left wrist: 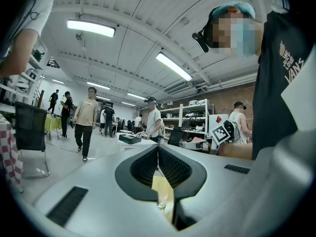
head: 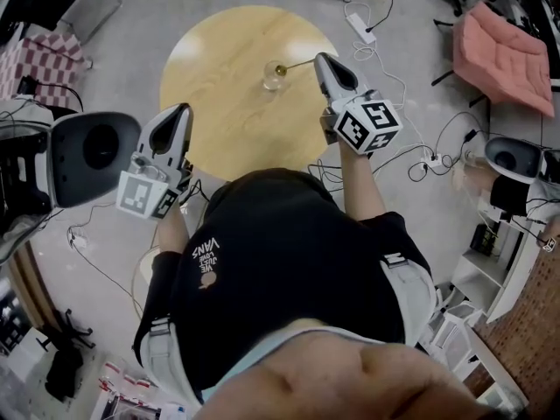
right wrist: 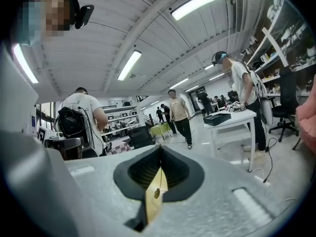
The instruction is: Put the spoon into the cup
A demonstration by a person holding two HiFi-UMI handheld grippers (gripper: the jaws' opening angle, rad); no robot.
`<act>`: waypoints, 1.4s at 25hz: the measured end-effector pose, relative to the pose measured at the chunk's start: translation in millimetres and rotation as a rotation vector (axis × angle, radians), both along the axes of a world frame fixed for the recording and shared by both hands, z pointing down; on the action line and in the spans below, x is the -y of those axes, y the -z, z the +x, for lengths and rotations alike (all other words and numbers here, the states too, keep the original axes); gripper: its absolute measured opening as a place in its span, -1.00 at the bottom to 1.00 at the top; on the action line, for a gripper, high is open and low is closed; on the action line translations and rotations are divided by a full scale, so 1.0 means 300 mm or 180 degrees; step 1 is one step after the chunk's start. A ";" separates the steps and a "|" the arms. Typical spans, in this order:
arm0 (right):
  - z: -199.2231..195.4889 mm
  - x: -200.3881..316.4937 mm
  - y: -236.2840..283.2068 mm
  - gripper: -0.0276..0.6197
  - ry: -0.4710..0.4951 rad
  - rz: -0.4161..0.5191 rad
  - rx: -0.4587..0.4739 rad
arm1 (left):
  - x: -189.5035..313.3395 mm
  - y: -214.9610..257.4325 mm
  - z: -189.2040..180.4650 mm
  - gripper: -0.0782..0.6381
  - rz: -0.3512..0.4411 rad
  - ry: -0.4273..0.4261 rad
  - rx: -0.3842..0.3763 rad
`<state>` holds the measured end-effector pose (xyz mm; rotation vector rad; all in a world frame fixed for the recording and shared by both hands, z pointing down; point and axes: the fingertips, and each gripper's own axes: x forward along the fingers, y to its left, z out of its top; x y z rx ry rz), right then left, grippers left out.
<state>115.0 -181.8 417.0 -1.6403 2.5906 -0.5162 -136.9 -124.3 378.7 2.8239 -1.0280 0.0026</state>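
Note:
A clear glass cup [head: 274,77] stands on the round wooden table [head: 219,59], right of its middle. The spoon [head: 298,64] leans in the cup, bowl down, its thin handle slanting right. My right gripper [head: 319,58] meets the handle's end, jaws shut on it. In the right gripper view the handle runs from the closed tips [right wrist: 160,149] down to the spoon's bowl [right wrist: 156,193]. At the table's near left edge my left gripper [head: 182,109] is shut and holds nothing. The left gripper view shows the cup [left wrist: 160,201] small below its closed tips [left wrist: 158,147].
A black office chair [head: 87,151] sits by my left gripper. A power strip [head: 360,24] and cables lie on the floor right of the table. A pink cushion [head: 503,46] is at the far right. People walk and stand [left wrist: 86,122] in the room behind.

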 end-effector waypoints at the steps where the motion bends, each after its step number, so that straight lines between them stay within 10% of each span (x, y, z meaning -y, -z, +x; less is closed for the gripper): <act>1: -0.001 0.002 -0.010 -0.92 0.0002 -0.0008 -0.0001 | -0.003 -0.003 -0.005 -0.79 0.0014 0.0017 -0.0002; 35: -0.089 0.099 -0.276 -0.92 0.0250 -0.0457 -0.0261 | -0.061 -0.028 -0.093 -0.79 -0.0061 0.0479 0.0022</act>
